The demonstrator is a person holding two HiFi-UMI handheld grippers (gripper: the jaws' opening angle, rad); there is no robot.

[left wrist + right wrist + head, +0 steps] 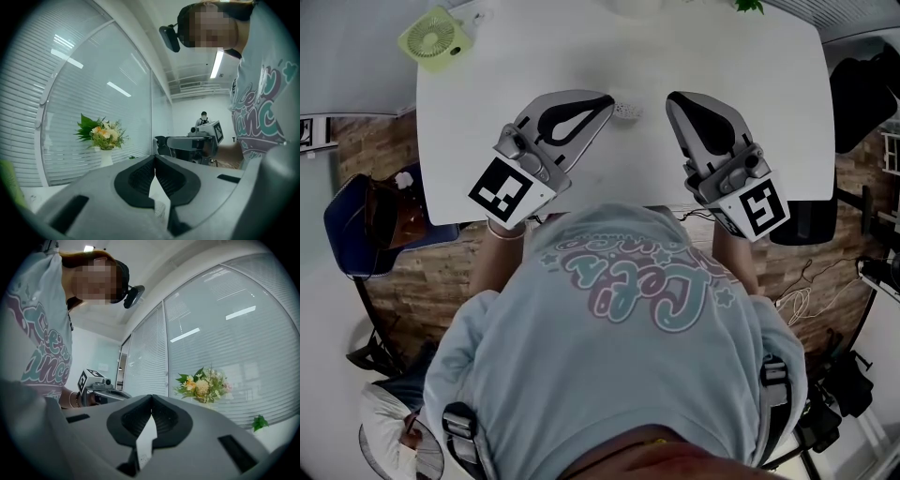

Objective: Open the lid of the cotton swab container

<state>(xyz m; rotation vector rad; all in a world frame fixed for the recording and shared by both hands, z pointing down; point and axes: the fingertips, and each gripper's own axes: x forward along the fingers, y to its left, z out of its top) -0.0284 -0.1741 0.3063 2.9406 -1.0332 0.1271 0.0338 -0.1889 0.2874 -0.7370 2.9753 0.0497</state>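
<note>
- On the far left corner of the white rectangular table (787, 122) sits a little lime-green plastic desk fan (436, 39), well away from everything else.
- The left gripper (609, 99) is grey with black pads and a black-and-white marker cube. Its jaws are pressed fully together, tips touching, with nothing pinched between them. It points level across the table.
- The small white dotted cotton swab container (627, 110) sits on the table between the two grippers, just beside the left one's tips. It's too tiny to tell whether the lid is up or whether the tips touch it.
- The right gripper (671, 97) has the same build, and its jaws are also closed on nothing. It's near the container but apart from it.
- A bouquet of pale flowers in a white vase (103, 133) stands by the window blinds.
</note>
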